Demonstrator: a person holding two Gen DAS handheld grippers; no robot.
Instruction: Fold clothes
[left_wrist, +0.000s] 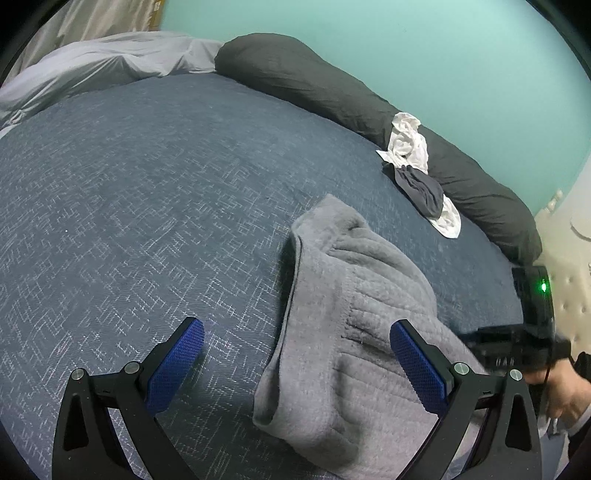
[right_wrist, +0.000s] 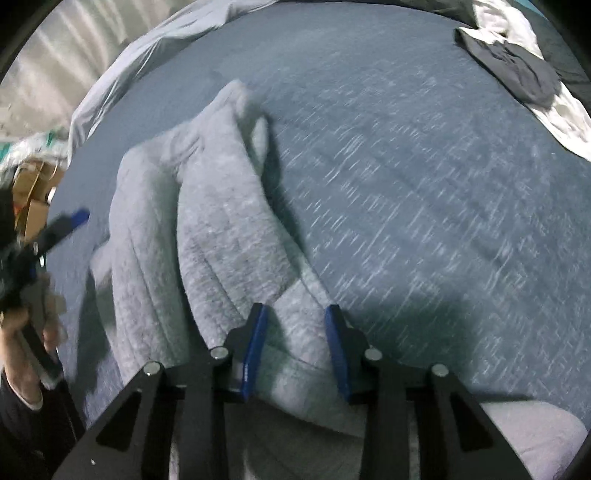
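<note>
Left tongs (left_wrist: 295, 354) wide apart, empty; right tongs (right_wrist: 297, 328) half-closed astride sweater (right_wrist: 207, 221) edge, grip unclear. I'd clamp, then fold across.

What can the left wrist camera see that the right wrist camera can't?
Only the left wrist view shows the long dark pillow along the green wall, and the left tool wide open. Only the right wrist view shows cardboard boxes off the bed's edge, and the right tool over a fold of fabric. Both show the grey fleece garment, the blue bedspread and the white and dark clothes.
</note>
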